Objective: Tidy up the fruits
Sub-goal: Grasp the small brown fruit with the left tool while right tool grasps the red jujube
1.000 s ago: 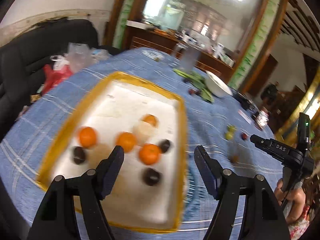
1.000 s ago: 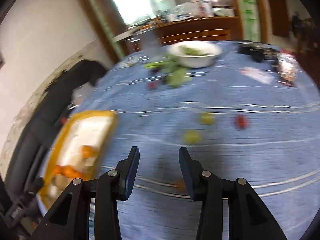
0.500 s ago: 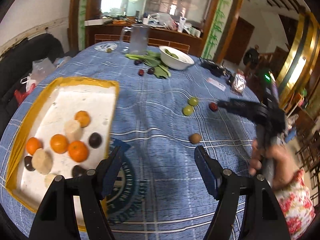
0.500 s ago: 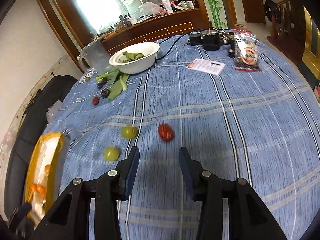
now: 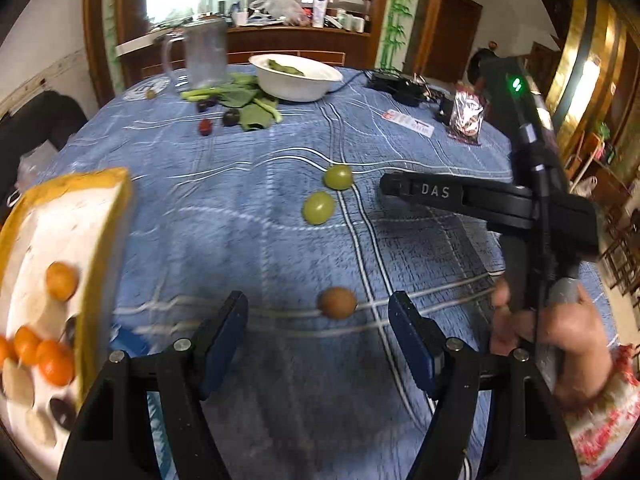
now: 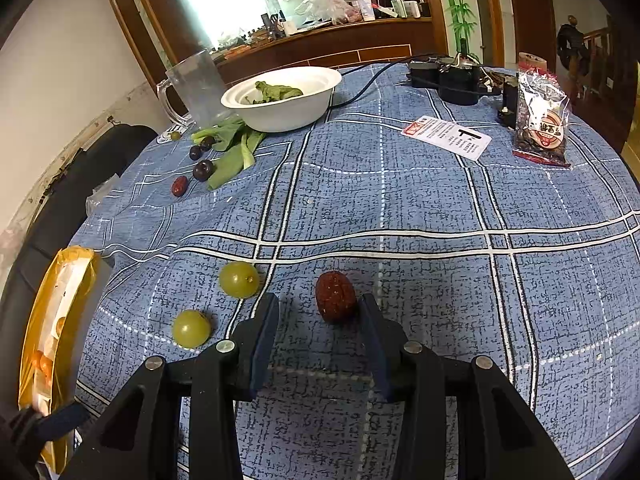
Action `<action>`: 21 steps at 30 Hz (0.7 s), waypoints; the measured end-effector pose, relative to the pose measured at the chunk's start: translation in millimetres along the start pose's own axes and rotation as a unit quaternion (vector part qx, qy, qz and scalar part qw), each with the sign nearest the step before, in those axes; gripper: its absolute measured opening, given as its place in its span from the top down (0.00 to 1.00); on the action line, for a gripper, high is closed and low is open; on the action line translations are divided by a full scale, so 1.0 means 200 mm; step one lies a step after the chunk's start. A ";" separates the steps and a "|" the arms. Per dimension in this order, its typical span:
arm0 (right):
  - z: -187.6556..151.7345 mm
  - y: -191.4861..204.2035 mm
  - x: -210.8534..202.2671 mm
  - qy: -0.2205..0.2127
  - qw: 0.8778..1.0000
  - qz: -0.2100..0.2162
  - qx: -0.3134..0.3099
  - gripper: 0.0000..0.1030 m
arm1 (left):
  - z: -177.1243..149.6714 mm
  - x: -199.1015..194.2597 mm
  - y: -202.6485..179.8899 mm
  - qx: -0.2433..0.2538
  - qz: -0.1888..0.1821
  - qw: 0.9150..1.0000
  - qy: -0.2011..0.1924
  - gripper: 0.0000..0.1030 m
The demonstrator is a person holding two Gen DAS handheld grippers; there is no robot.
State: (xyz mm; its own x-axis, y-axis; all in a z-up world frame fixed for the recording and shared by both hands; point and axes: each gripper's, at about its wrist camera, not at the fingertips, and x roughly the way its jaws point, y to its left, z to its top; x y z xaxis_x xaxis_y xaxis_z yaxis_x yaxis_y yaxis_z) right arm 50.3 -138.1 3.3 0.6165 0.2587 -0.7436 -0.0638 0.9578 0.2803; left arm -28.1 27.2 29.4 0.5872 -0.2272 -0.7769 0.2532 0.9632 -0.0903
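A yellow-rimmed white tray (image 5: 105, 240) at the left holds several oranges (image 5: 60, 280), dark fruits and pale ones; it also shows in the right wrist view (image 6: 76, 264). Two green grapes (image 5: 318, 208) (image 6: 239, 279) lie on the blue checked cloth. A brown fruit (image 5: 337, 302) lies just ahead of my open, empty left gripper (image 5: 318, 318). A red date (image 6: 335, 297) lies between the tips of my open right gripper (image 6: 319, 312), nearer the right finger. The right gripper also shows in the left wrist view (image 5: 400, 190).
At the far side stand a white bowl of greens (image 6: 280, 98), a glass mug (image 6: 198, 84), loose green leaves (image 6: 230, 152), dark grapes and a red date (image 6: 180, 186). A card (image 6: 446, 136), a snack packet (image 6: 542, 120) and black cables (image 6: 452, 74) lie far right.
My left gripper has swung right, from over the tray to the brown fruit. My right gripper has moved forward to the red date, which now lies between its tips.
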 end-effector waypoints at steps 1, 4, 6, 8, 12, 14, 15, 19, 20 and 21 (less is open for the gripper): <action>0.00 0.00 0.00 0.001 1.000 0.001 0.002 0.66 | 0.01 0.03 -0.01 0.003 -0.004 1.000 0.003 0.43; 0.00 -0.03 0.00 0.005 1.000 0.011 0.015 0.72 | 0.00 0.09 -0.01 0.004 -0.018 1.000 0.011 0.52; 0.00 -0.03 -0.01 0.005 1.000 0.011 0.015 0.72 | -0.01 0.12 0.00 0.000 -0.029 0.999 0.015 0.52; 0.00 -0.02 -0.01 0.005 1.000 0.010 0.013 0.72 | -0.01 0.13 -0.01 0.006 -0.031 0.999 0.007 0.52; 0.00 -0.04 -0.01 0.004 1.000 0.018 0.024 0.72 | -0.02 0.12 -0.02 0.012 -0.033 0.999 -0.001 0.81; -0.01 -0.05 -0.02 0.004 0.999 0.024 0.033 0.74 | -0.02 0.11 -0.01 0.002 -0.038 0.999 -0.003 0.81; -0.01 -0.06 -0.02 0.006 0.999 0.031 0.038 0.74 | -0.02 0.10 0.01 -0.006 -0.039 0.999 -0.009 0.81; -0.01 -0.08 -0.02 0.011 0.997 0.055 0.054 0.74 | -0.01 0.05 0.04 -0.020 -0.030 0.999 -0.038 0.81; -0.01 -0.09 -0.02 0.012 0.996 0.063 0.057 0.74 | -0.01 0.04 0.04 -0.020 -0.027 0.998 -0.044 0.81; -0.01 -0.09 -0.02 0.012 0.995 0.072 0.062 0.74 | -0.01 0.03 0.04 -0.019 -0.024 0.998 -0.050 0.81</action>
State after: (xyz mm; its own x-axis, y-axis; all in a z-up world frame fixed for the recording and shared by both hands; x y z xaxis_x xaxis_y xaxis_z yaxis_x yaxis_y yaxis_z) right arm 47.2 -156.2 0.7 0.5895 0.3962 -0.7039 -0.0510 0.8880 0.4570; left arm -24.7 33.4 23.3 0.6495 -0.2849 -0.7050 0.2551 0.9551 -0.1510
